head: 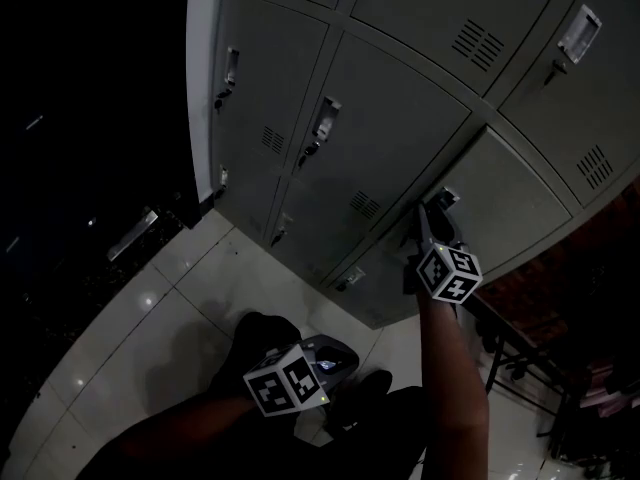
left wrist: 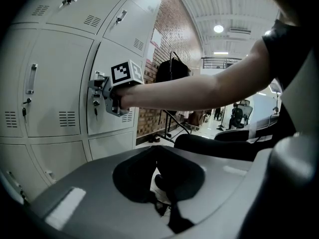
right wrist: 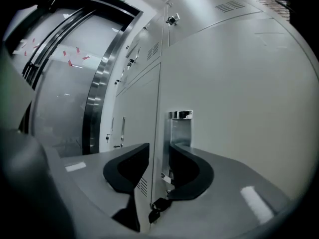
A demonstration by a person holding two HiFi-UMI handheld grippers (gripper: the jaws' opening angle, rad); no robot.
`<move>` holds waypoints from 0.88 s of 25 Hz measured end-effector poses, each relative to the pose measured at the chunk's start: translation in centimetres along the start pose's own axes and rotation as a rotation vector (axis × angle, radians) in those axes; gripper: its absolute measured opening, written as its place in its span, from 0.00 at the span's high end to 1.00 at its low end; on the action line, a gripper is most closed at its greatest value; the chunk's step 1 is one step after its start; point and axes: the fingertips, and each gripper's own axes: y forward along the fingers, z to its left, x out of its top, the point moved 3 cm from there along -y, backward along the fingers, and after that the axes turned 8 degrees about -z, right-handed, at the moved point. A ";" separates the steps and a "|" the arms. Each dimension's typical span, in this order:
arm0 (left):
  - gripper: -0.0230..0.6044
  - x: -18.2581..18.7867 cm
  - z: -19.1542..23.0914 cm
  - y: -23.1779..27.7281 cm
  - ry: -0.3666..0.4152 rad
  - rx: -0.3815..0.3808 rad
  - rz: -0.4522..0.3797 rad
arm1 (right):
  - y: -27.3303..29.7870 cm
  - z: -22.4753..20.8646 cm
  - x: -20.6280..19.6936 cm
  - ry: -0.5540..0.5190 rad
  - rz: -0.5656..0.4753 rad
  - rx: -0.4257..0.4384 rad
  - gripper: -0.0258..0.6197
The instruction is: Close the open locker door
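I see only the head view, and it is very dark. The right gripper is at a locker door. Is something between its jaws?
Observer: Yes. In the right gripper view, the right gripper has the door edge between its jaws. They are opening, and the pads seem not to press on it.
Operator: Is a key in that lock?
Observer: What looks like a dark key hangs below the metal handle.
Operator: And the left gripper?
Observer: The left gripper has its jaws together, with nothing between them.

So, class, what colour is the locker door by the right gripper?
The locker door is pale grey, clearest in the right gripper view.
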 end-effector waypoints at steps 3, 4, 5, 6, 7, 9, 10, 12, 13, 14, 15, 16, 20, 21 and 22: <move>0.94 0.0 0.1 -0.1 -0.004 0.002 -0.006 | 0.8 -0.3 0.0 -0.005 -0.001 -0.013 0.73; 0.94 0.0 0.1 -0.2 -0.006 0.002 -0.007 | 1.0 -0.4 -0.1 -0.005 -0.003 -0.021 0.73; 0.94 0.0 0.1 -0.2 -0.006 0.003 -0.008 | 1.1 -0.5 -0.1 -0.006 -0.004 -0.033 0.72; 0.94 0.0 0.2 -0.3 -0.007 0.003 -0.009 | 1.2 -0.6 -0.1 -0.010 -0.005 -0.048 0.72; 0.94 0.0 0.2 -0.3 -0.007 0.003 -0.009 | 1.4 -0.6 -0.2 -0.014 -0.005 -0.066 0.72; 0.94 0.0 0.2 -0.4 -0.008 0.003 -0.010 | 1.7 -0.7 -0.3 -0.022 0.003 -0.100 0.72; 0.94 0.0 0.2 -0.4 -0.008 0.004 -0.011 | 1.8 -0.8 -0.5 -0.020 0.011 -0.112 0.71; 0.94 0.0 0.2 -0.4 -0.007 0.004 -0.011 | 2.0 -0.9 -1.1 -0.009 0.024 -0.127 0.71; 0.94 0.0 0.2 -0.4 -0.007 0.004 -0.011 | 2.0 -0.9 -1.2 -0.007 0.025 -0.130 0.71; 0.94 0.0 0.2 -0.4 -0.007 0.004 -0.011 | 2.0 -0.9 -1.2 -0.010 0.026 -0.132 0.71; 0.94 0.0 0.2 -0.5 -0.007 0.004 -0.012 | 1.9 -0.9 -1.2 -0.012 0.026 -0.133 0.71; 0.94 0.0 0.3 -0.5 -0.008 0.004 -0.013 | 1.9 -0.9 -1.1 -0.009 0.024 -0.131 0.70; 0.94 -0.1 0.4 -0.6 -0.007 0.004 -0.014 | 1.1 -0.7 -0.3 -0.029 0.008 -0.128 0.69; 0.94 -0.1 0.4 -0.6 -0.006 0.005 -0.014 | 0.8 -0.6 -0.1 -0.038 0.007 -0.125 0.69; 0.94 -0.2 0.4 -0.6 -0.005 0.005 -0.014 | 0.5 -0.5 0.0 -0.039 0.007 -0.118 0.69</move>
